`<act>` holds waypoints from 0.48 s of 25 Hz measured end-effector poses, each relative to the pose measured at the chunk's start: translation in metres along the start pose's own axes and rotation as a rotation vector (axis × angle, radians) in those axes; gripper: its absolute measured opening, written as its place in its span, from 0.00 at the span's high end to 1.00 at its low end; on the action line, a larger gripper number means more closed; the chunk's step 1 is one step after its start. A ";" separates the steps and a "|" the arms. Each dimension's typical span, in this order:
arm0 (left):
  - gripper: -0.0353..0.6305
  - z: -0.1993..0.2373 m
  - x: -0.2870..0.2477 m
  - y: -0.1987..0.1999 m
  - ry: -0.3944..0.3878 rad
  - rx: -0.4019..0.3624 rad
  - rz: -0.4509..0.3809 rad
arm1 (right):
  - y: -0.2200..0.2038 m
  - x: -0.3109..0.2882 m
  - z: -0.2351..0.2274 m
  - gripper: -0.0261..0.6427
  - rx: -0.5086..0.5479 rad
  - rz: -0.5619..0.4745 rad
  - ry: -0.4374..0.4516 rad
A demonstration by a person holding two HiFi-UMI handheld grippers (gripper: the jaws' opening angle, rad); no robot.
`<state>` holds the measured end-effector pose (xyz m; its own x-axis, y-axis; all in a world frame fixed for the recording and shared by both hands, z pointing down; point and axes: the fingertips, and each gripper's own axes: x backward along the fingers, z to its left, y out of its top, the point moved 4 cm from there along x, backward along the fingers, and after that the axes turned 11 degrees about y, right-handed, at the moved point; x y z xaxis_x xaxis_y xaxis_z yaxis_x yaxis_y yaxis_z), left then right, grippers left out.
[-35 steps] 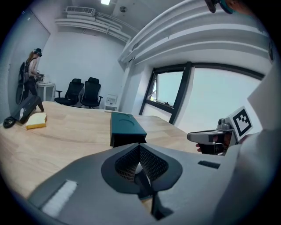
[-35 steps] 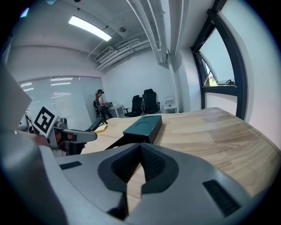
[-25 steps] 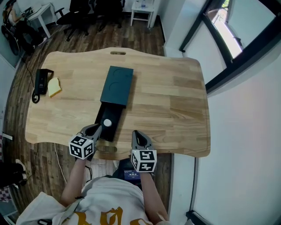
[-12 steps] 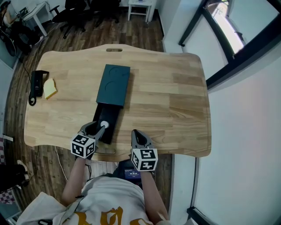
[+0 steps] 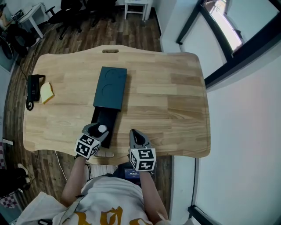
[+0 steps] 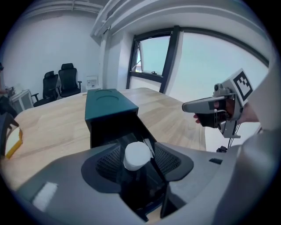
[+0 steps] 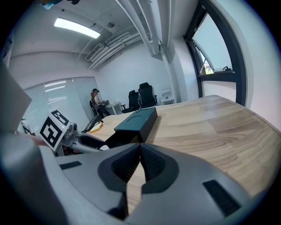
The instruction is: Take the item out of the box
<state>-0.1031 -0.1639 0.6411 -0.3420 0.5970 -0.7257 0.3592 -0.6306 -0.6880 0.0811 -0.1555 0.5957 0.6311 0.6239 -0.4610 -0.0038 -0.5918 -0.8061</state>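
A dark teal box sleeve [image 5: 110,87] lies on the wooden table [image 5: 167,96], and its black drawer [image 5: 99,117] is slid out towards me. In the drawer's near end stands a dark item with a round white cap [image 5: 102,128]. My left gripper [image 5: 97,131] is at that end with its jaws opening. The capped item [image 6: 137,154] stands between the pads [image 6: 109,161], and a thin gap shows on each side. My right gripper [image 5: 135,135] hovers over the table's front edge, to the right of the drawer. It is shut [image 7: 140,160] with nothing in it.
A black device with a cable [image 5: 31,88] and a yellow piece [image 5: 46,92] lie at the table's left end. A handle slot [image 5: 110,51] is cut in the far edge. Office chairs [image 5: 66,9] stand on the floor beyond, and a window wall runs along the right.
My left gripper has moved in over the drawer's near end and spread its jaws around the white-capped item. The right gripper has hardly moved.
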 end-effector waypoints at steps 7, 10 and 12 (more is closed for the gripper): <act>0.61 -0.001 -0.010 0.000 0.018 -0.095 0.055 | 0.003 -0.001 -0.008 0.95 -0.006 0.000 -0.013; 0.61 0.001 -0.013 -0.002 0.012 -0.104 0.070 | 0.003 -0.001 -0.008 0.95 -0.004 0.004 -0.014; 0.61 0.000 -0.015 -0.004 0.003 -0.108 0.085 | 0.003 -0.001 -0.010 0.95 -0.004 0.006 -0.018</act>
<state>-0.0995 -0.1704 0.6543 -0.3039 0.5450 -0.7814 0.4784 -0.6220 -0.6199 0.0880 -0.1629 0.5969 0.6174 0.6292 -0.4723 -0.0042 -0.5977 -0.8017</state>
